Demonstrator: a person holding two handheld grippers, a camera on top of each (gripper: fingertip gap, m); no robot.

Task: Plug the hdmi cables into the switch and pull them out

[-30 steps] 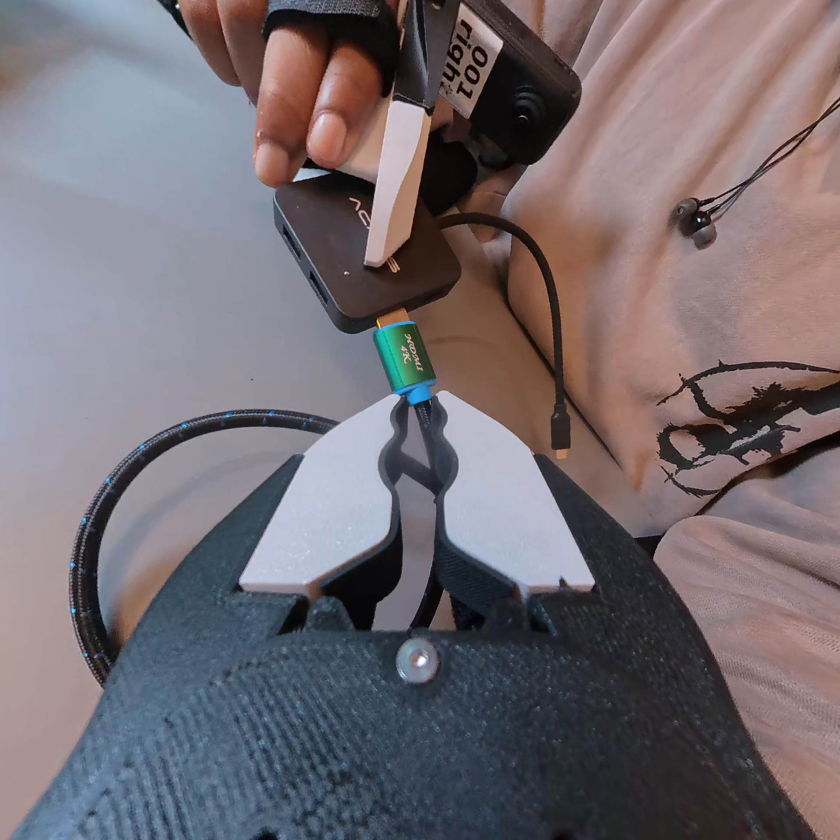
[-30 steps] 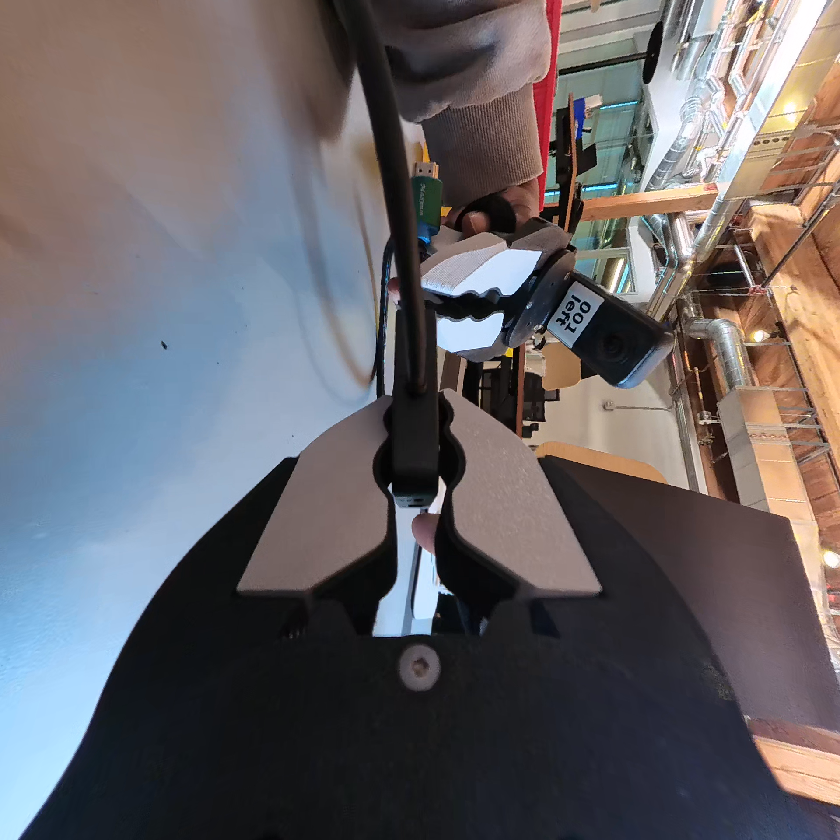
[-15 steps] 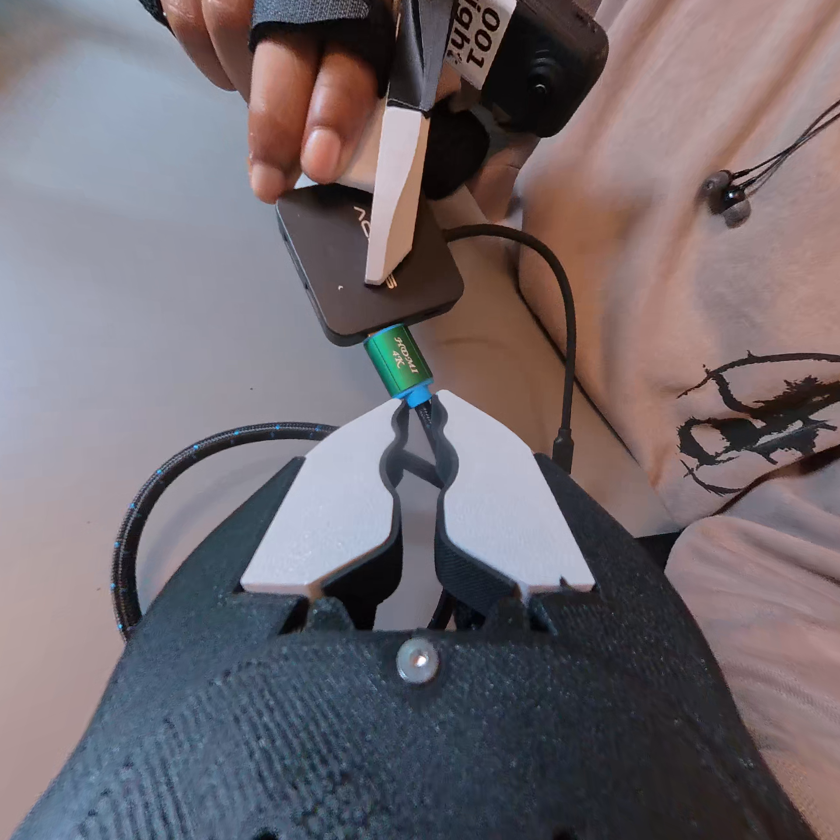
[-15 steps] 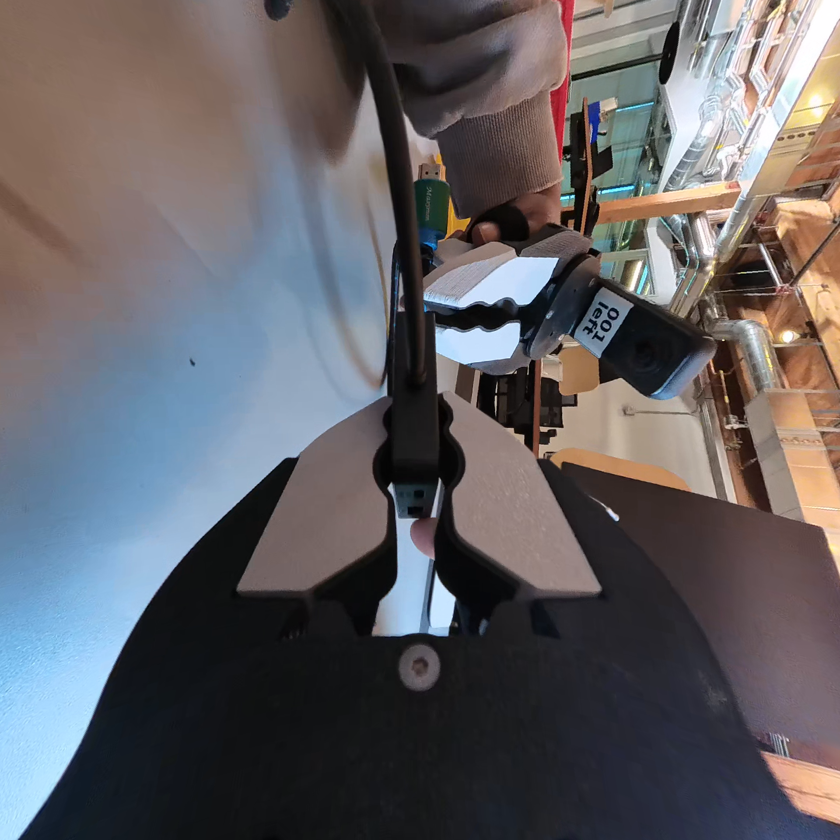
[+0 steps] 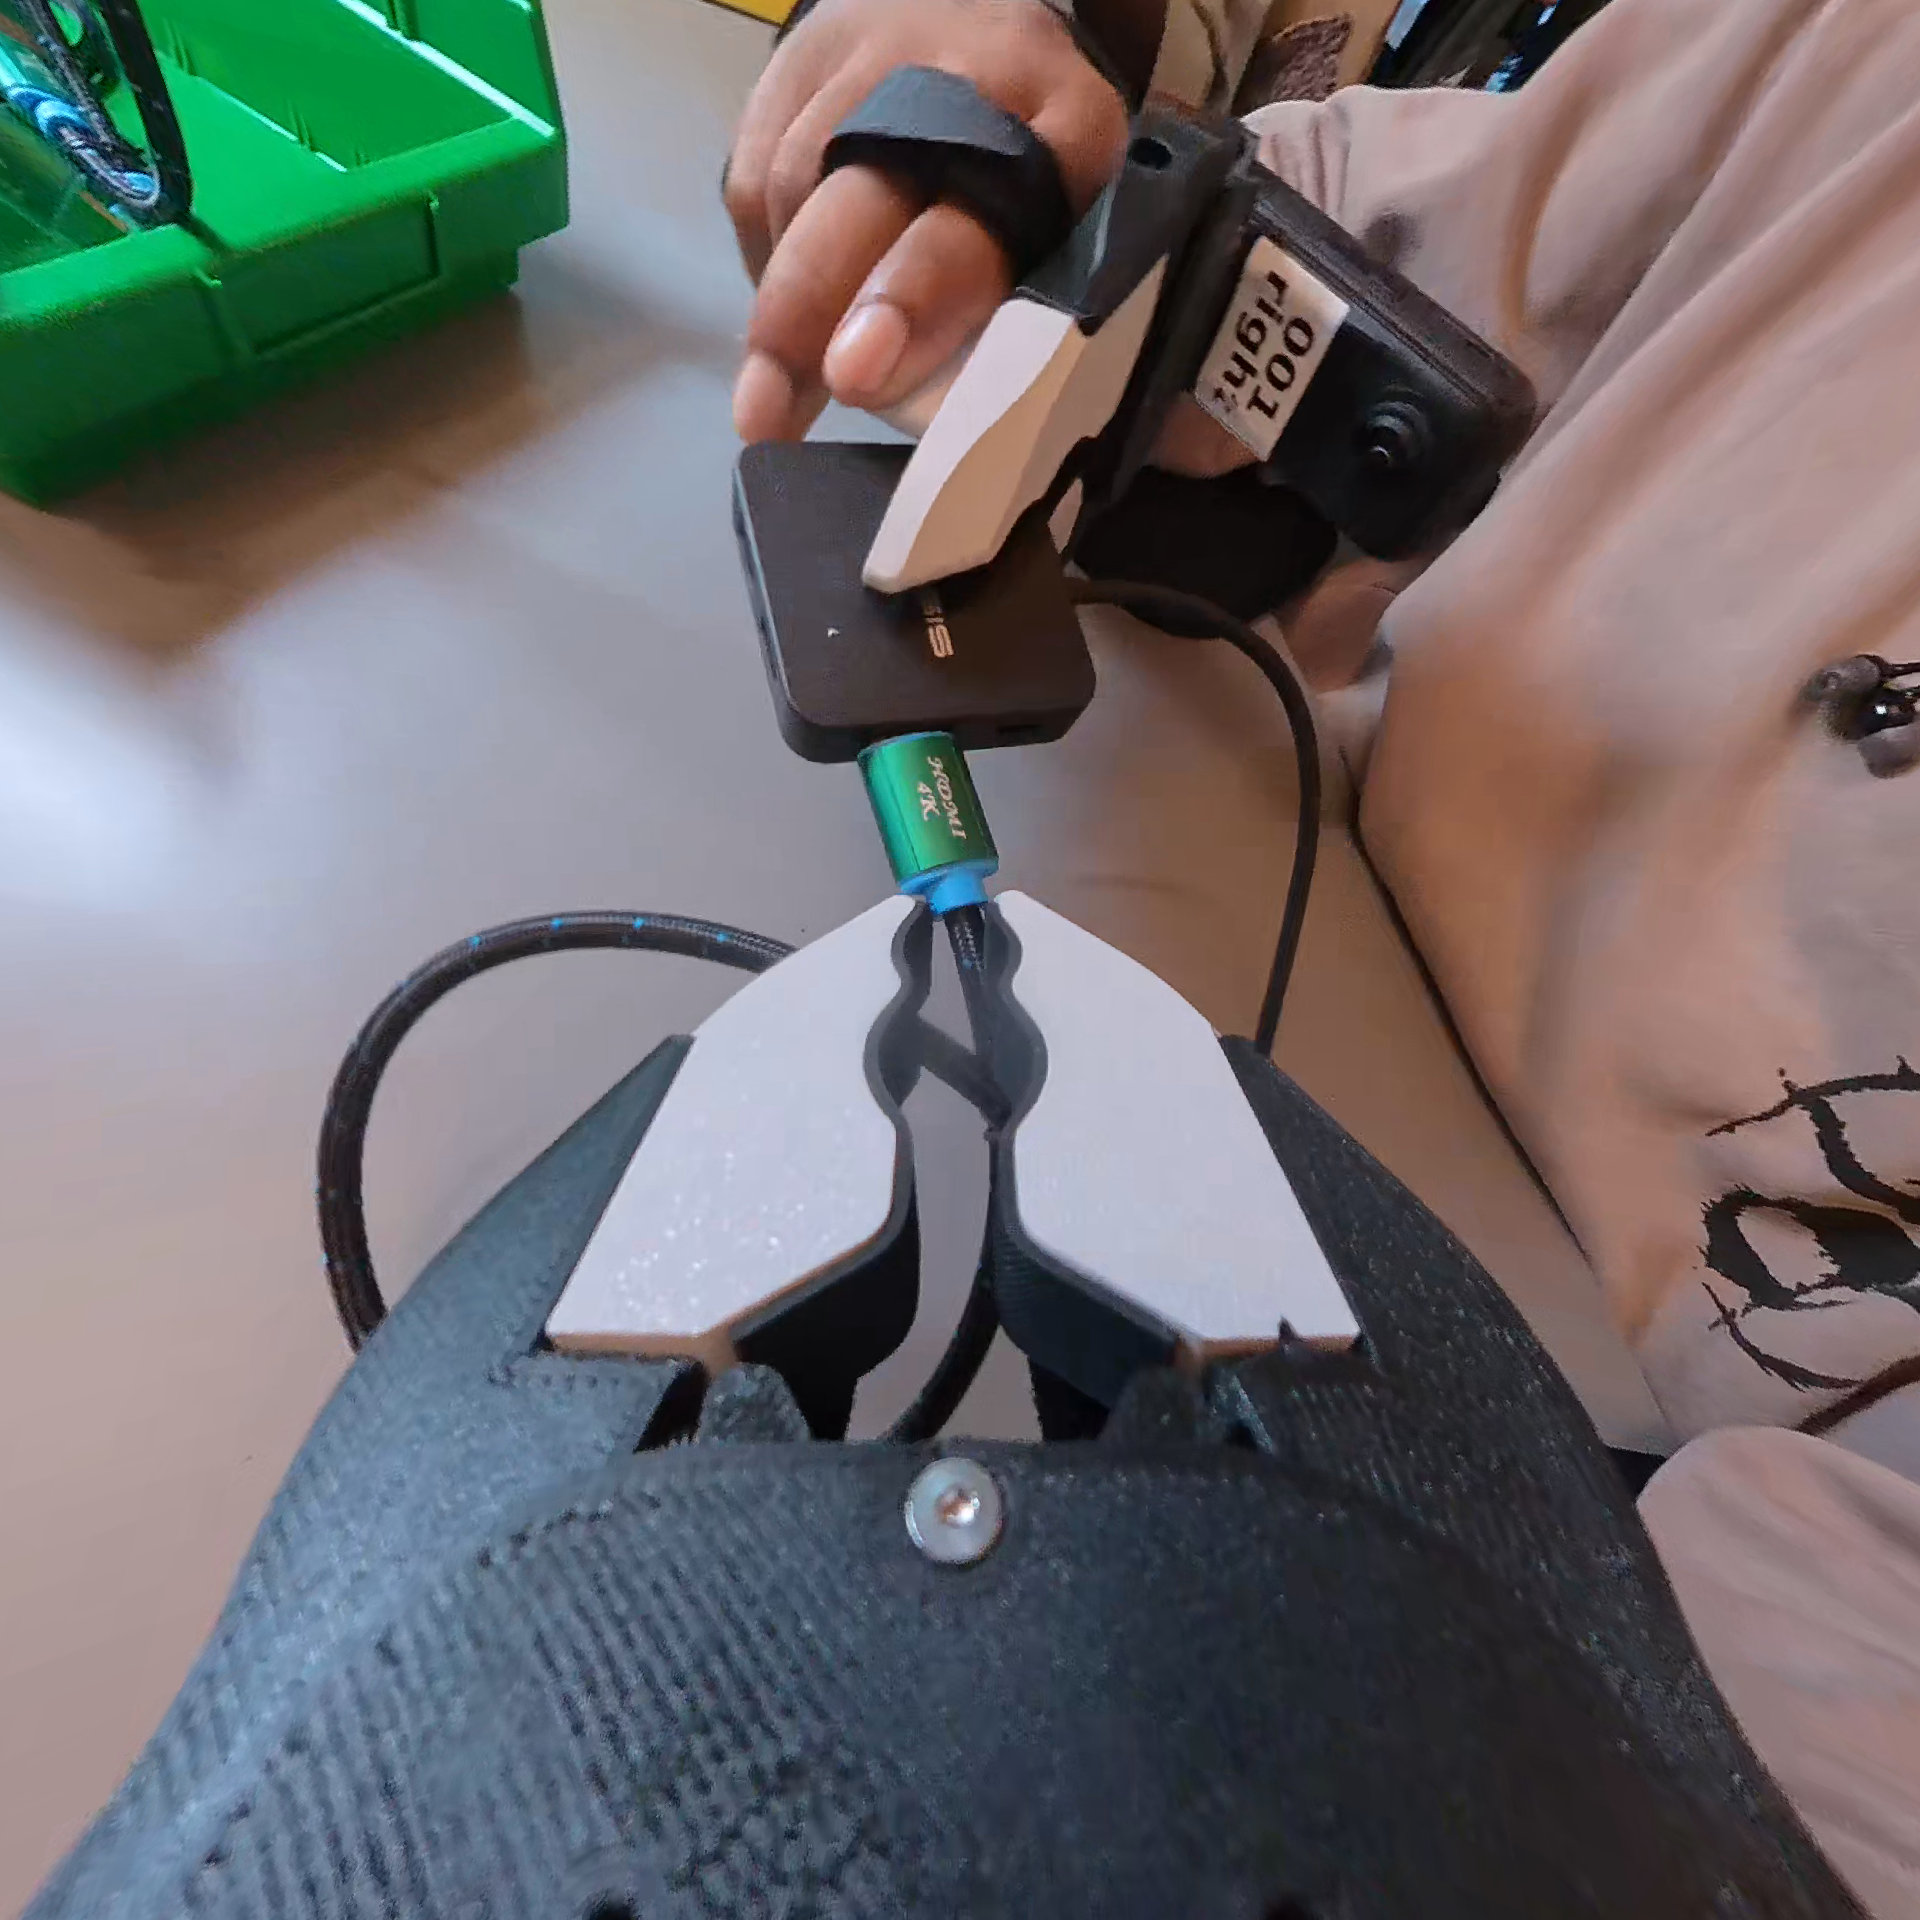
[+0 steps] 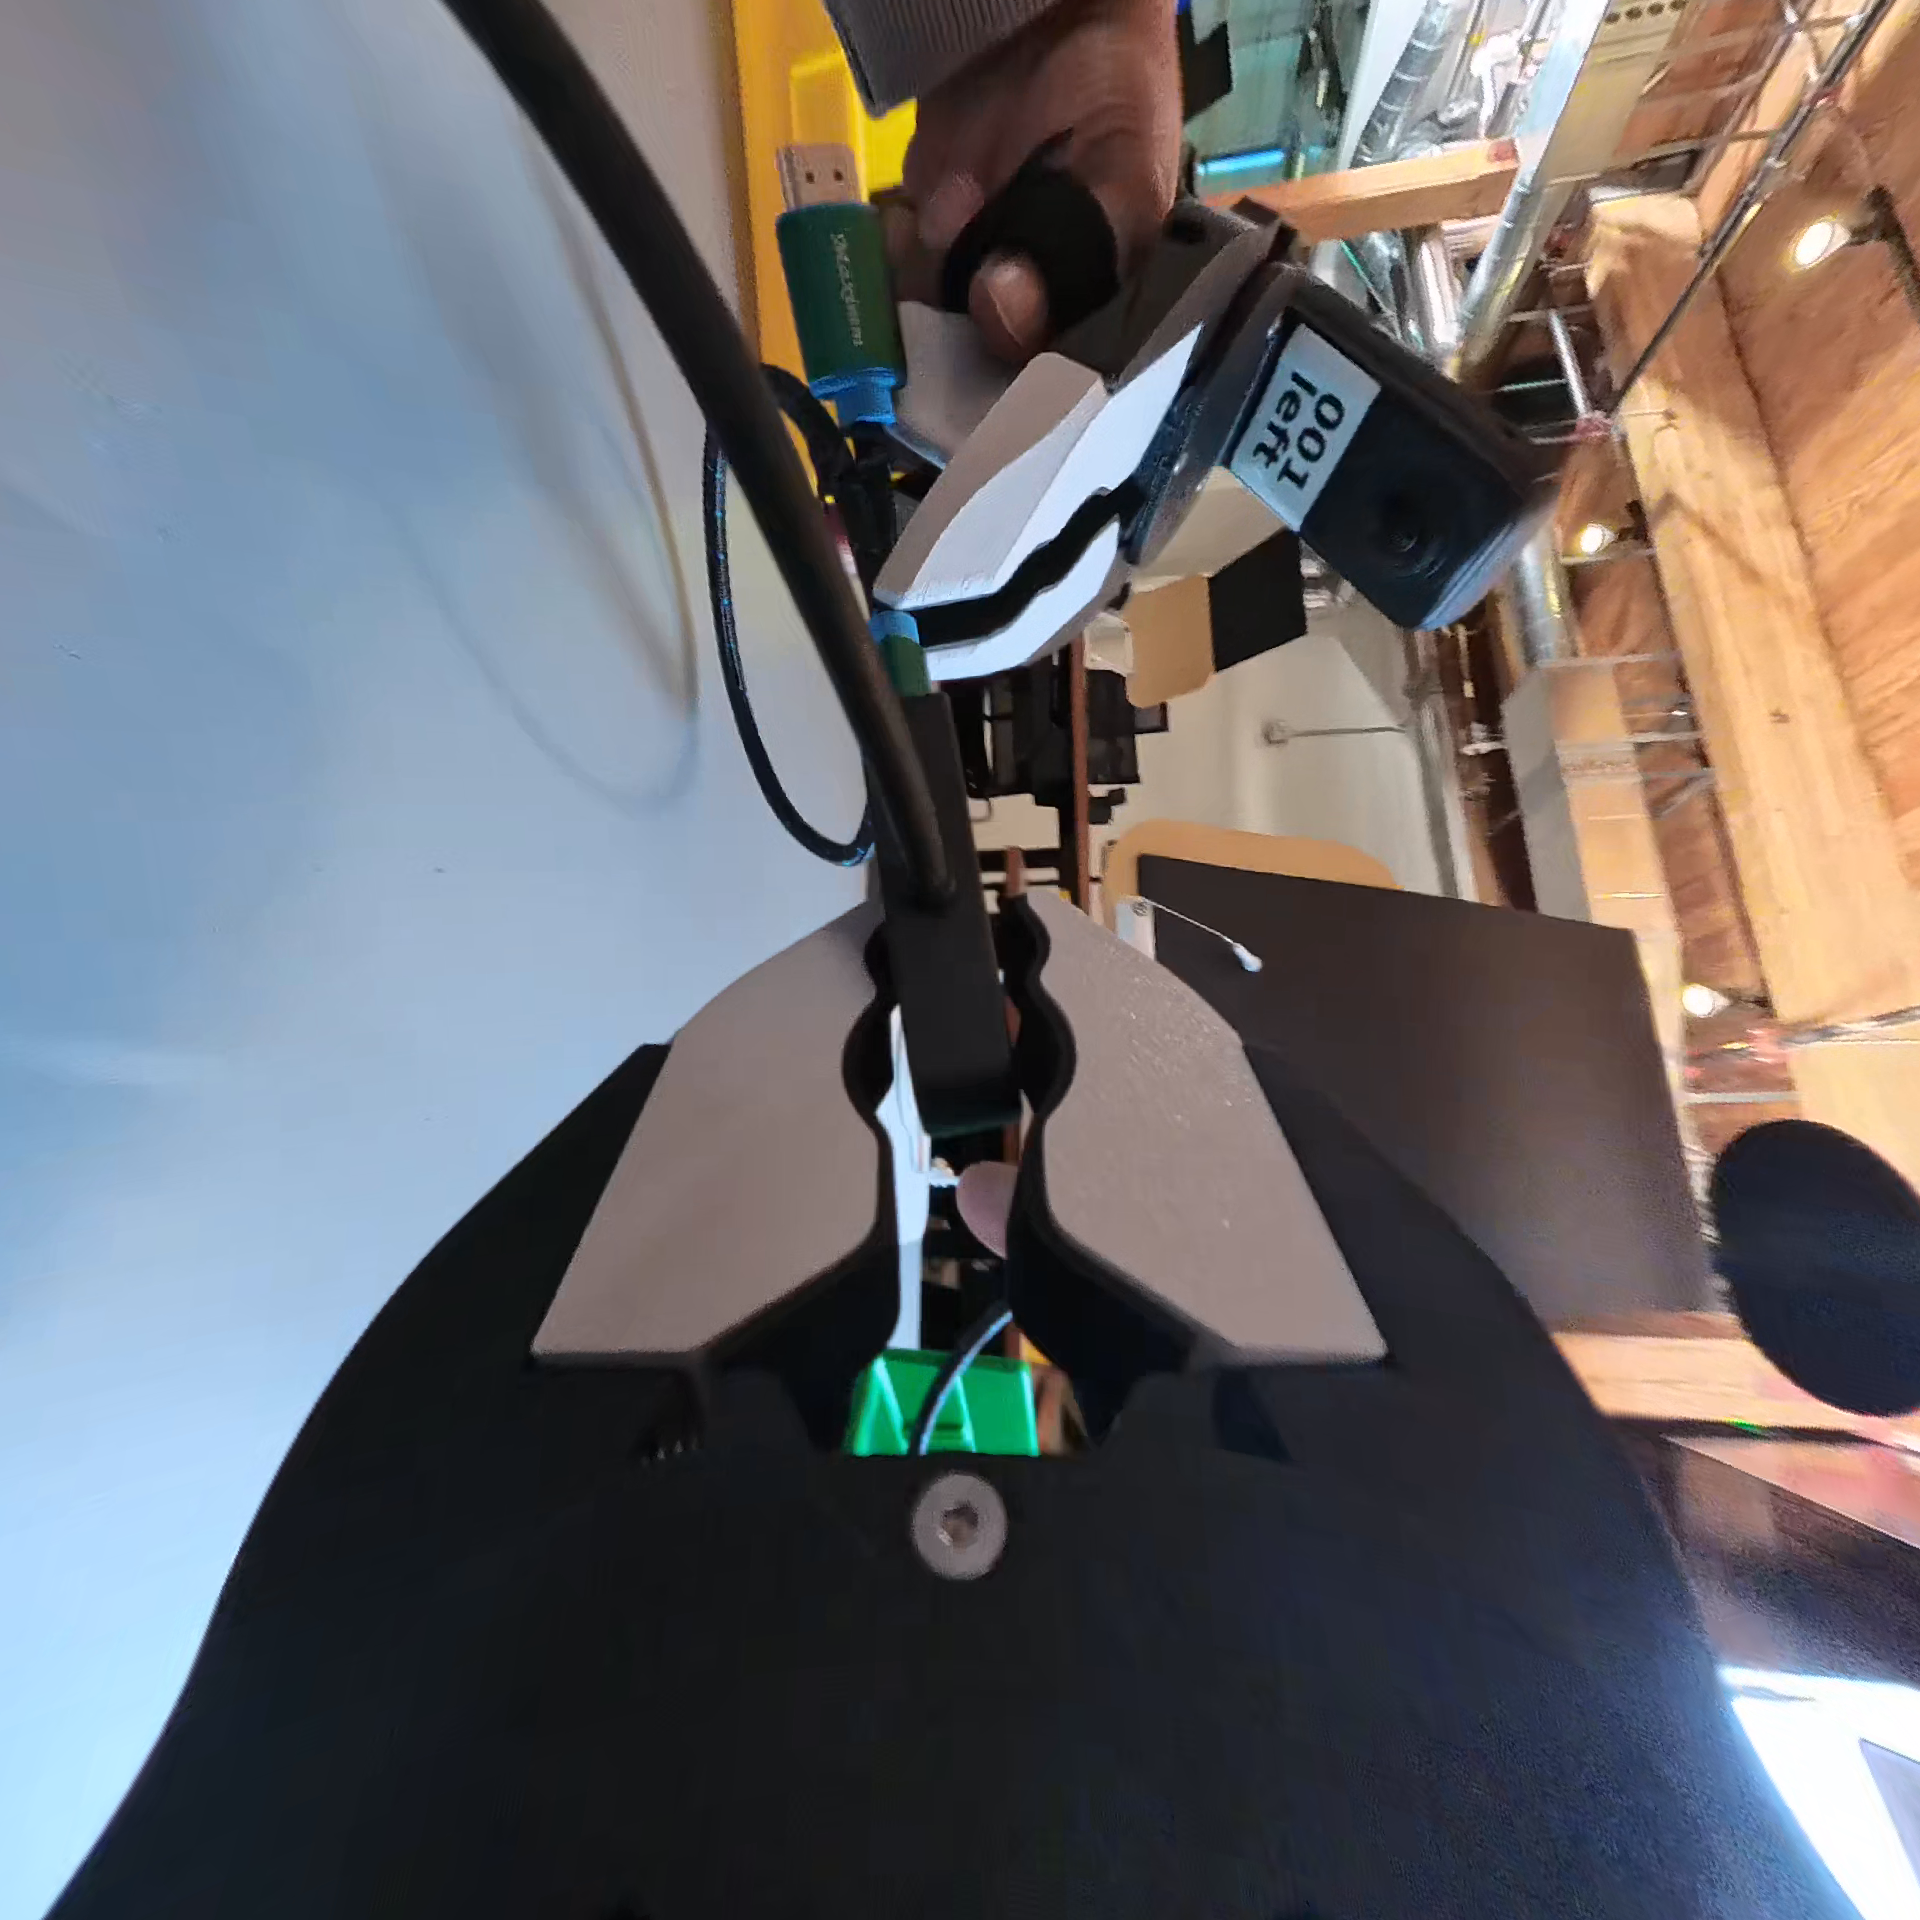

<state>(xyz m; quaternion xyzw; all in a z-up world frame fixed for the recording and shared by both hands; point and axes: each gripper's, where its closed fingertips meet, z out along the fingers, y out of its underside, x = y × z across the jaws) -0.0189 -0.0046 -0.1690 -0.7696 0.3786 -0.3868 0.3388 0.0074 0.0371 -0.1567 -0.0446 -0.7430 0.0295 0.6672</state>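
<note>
The switch (image 5: 914,613), a flat matte-black box with rounded corners, is held above the smooth grey bench (image 5: 312,727), clamped in the right tongs (image 6: 940,1039). A glossy green metal plug (image 5: 925,816) is seated in its near edge. The left tongs (image 5: 961,935) are closed on the braided black cable (image 5: 436,997) just behind the plug's blue collar.

Green bin (image 5: 260,208) cropped at edge
</note>
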